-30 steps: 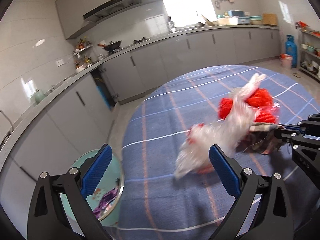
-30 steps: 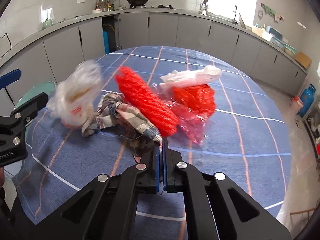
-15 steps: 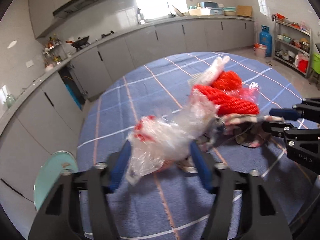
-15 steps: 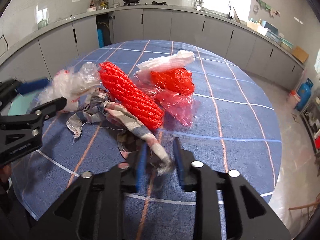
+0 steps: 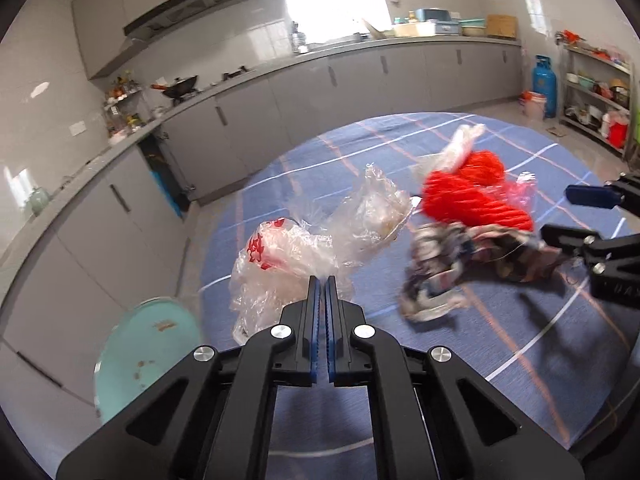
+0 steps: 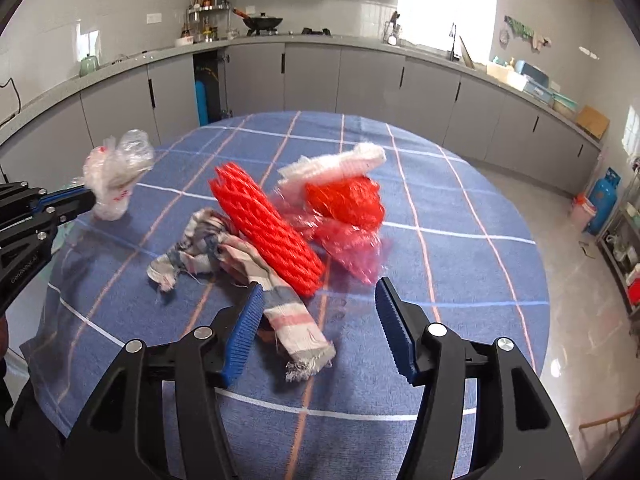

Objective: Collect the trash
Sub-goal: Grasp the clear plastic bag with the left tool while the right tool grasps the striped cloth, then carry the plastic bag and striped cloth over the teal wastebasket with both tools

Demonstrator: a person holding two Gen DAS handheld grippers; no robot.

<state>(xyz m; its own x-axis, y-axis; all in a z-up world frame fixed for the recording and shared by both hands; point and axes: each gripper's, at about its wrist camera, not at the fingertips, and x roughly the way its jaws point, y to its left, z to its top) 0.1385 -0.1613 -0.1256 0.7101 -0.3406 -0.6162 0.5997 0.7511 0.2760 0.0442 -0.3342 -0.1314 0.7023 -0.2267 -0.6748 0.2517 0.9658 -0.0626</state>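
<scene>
Left hand-held gripper [image 5: 320, 286] clamped on a clear plastic bag [image 5: 304, 252]; right hand-held gripper [image 6: 320, 312] spread apart over the trash pile.

The bag, printed with red marks, is pinched at its near edge between the left blue pads, at the edge of the bench [image 6: 460, 264] with its blue plaid cloth. The right one's blue pads [image 6: 394, 320] stand wide, with the end of a striped rag [image 6: 280, 304] lying between them, untouched as far as can be seen. Just beyond lie a red foam net sleeve [image 6: 264, 224], a second red net [image 6: 344, 200] with a white foam piece [image 6: 336, 164] on it, and pink film [image 6: 352, 252]. A teal stool [image 5: 140, 356] stands beside the bench.
</scene>
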